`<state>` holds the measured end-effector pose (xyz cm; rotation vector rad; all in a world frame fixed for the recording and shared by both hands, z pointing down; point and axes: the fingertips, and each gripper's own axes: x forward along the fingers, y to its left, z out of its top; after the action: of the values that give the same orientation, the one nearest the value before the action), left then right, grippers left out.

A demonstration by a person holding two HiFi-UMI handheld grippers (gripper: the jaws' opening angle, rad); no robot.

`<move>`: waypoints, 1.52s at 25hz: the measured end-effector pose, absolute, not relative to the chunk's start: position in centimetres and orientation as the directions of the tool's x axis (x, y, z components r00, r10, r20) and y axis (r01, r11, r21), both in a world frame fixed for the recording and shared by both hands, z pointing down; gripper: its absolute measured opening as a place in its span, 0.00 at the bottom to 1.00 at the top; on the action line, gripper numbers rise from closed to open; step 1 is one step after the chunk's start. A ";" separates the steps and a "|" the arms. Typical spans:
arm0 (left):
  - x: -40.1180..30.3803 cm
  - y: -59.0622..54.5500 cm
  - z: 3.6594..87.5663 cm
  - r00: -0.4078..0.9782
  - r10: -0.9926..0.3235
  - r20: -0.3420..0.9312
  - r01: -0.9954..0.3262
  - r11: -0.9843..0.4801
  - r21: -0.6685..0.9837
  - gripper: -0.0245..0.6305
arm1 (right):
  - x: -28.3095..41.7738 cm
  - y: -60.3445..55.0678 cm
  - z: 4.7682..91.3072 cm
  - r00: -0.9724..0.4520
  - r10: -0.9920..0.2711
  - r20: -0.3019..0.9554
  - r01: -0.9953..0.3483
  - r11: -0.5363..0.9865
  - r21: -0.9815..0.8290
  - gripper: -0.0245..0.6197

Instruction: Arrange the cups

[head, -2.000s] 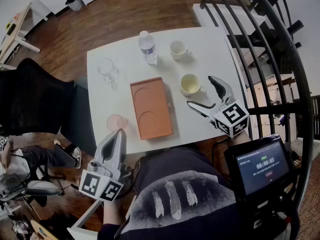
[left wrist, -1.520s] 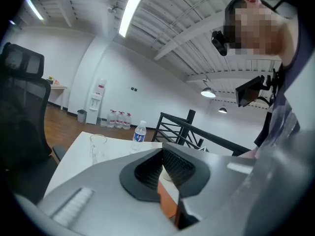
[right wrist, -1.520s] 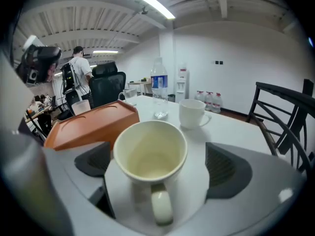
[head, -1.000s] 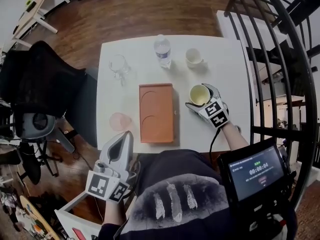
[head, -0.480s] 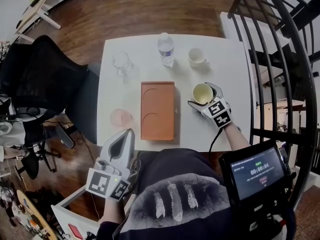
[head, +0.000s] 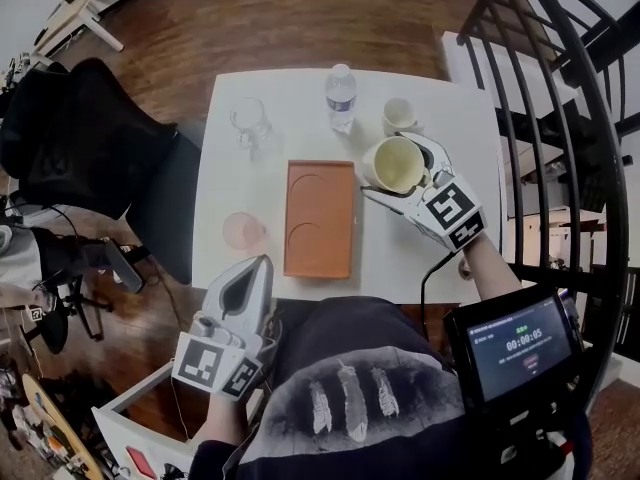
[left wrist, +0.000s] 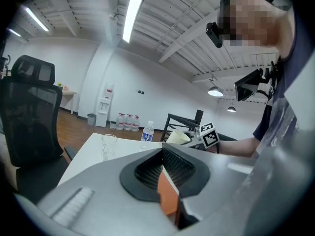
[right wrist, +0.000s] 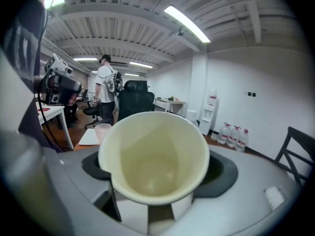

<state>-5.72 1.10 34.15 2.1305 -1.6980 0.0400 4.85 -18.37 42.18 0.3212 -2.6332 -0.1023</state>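
My right gripper [head: 402, 176] is shut on a pale yellow cup [head: 397, 164] and holds it in the air over the table's right side, next to the orange tray [head: 319, 218]. In the right gripper view the yellow cup [right wrist: 153, 154] fills the space between the jaws, mouth toward the camera. A white cup [head: 399, 116] stands at the far right, a clear glass [head: 249, 120] at the far left and a pink cup [head: 243, 231] left of the tray. My left gripper [head: 240, 293] is shut and empty off the table's near edge; its jaws meet in the left gripper view [left wrist: 162, 163].
A water bottle [head: 341, 96] stands at the back of the white table [head: 455, 138]. A black office chair [head: 90, 158] is at the left, a black railing [head: 560, 118] at the right. A screen [head: 518, 343] hangs by my right side.
My right gripper has lifted the yellow cup off the table and tilted it; the cup looks larger and nearer. The left gripper has stayed put.
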 end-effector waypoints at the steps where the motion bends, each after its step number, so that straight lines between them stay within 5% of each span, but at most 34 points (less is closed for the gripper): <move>1: -5.9 1.1 34.2 0.259 -0.927 0.273 -0.937 -0.172 0.303 0.06 | 3.8 -18.0 41.3 -0.867 -0.218 0.449 -0.174 0.975 0.137 0.78; 13: -9.7 3.2 34.3 0.246 -0.928 0.279 -0.932 -0.148 0.331 0.06 | -5.9 -11.7 43.4 -0.814 0.087 0.574 0.197 0.971 0.132 0.78; 38: -15.0 4.9 37.0 0.259 -0.910 0.325 -0.914 -0.123 0.386 0.06 | -8.8 -9.9 50.9 -0.741 0.173 0.649 0.266 0.963 0.047 0.78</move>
<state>-15.02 4.86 36.98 2.0284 -1.6474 0.0128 -8.81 -9.92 50.91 -0.3067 -2.4217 -0.1782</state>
